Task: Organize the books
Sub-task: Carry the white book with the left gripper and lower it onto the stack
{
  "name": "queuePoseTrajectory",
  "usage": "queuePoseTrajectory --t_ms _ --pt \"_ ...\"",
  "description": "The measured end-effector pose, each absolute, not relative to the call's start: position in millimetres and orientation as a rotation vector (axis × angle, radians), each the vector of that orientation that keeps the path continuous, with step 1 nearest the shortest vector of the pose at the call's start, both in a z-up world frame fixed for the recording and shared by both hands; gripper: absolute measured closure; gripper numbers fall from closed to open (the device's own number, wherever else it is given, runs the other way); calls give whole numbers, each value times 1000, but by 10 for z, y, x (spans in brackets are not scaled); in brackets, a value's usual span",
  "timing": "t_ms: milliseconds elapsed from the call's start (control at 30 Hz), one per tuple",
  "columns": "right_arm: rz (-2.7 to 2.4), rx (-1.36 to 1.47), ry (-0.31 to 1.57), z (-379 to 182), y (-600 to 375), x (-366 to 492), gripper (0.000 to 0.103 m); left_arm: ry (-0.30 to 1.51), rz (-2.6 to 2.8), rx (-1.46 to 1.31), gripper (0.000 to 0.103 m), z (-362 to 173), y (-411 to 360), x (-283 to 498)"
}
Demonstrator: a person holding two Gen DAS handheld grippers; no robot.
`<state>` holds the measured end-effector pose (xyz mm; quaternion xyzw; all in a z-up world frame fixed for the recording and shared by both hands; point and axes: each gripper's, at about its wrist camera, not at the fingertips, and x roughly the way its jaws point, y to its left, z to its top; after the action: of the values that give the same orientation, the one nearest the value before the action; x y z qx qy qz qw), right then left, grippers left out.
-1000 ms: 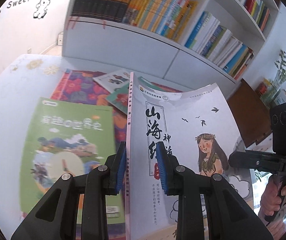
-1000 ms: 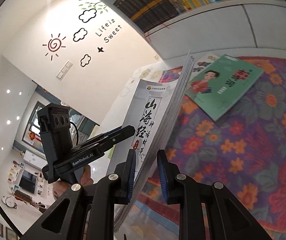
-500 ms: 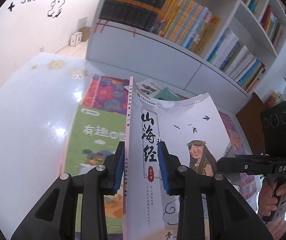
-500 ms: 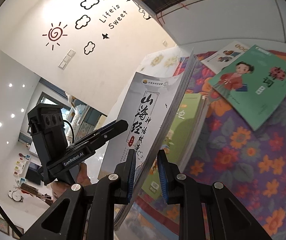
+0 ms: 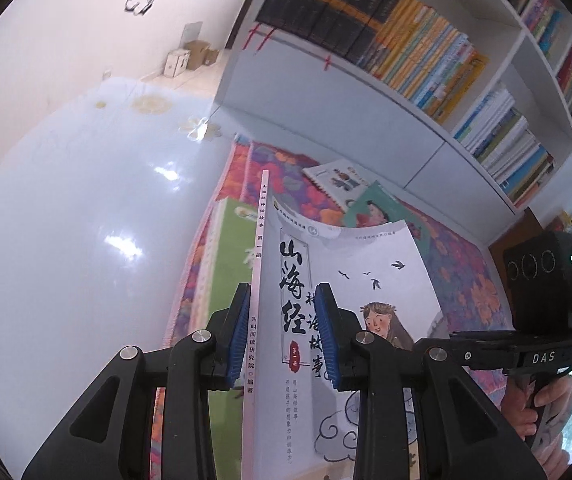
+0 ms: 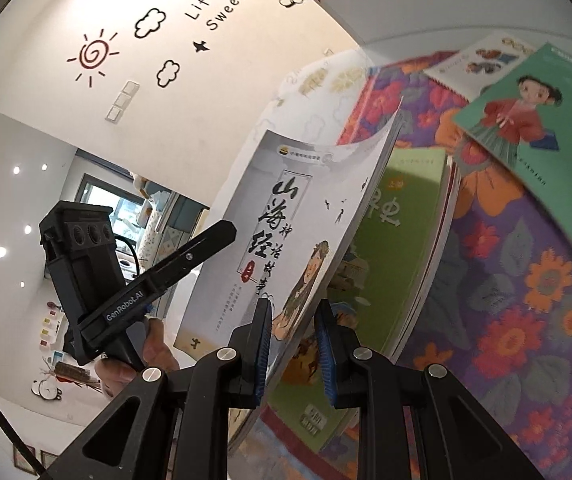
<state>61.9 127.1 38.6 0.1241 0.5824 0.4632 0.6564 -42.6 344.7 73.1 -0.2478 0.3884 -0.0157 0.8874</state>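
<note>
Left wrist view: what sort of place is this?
Probably a home reading room or children's room: a white bookshelf packed with books, a floral mat strewn with picture books, and playful wall decals.

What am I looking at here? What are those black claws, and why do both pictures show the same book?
No robot here: a person holds a hand-worked gripper in each hand, each with its own camera looking along its fingers. One picture is from the left gripper, the other from the right gripper. Both are shut on one white book, the left at its spine, the right at its page edge. Below, on a flowered cloth, lie a green book, a teal book and another white one. Behind stands a bookshelf.
</note>
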Motion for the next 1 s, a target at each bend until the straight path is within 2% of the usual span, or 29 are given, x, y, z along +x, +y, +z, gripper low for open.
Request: queuePoseTrajectory --t_ms 400,933,967,1000 --pt "983 185 1290 234 1310 667 81 861 34 -521 75 467 3571 -359" --pt "914 97 1267 305 1318 523 80 910 188 -275 66 532 3269 -327" --pt "899 121 1281 308 1278 540 77 904 208 -259 66 555 3263 -343" --pt "893 136 1287 316 1250 548 69 895 228 -241 66 591 3250 -372"
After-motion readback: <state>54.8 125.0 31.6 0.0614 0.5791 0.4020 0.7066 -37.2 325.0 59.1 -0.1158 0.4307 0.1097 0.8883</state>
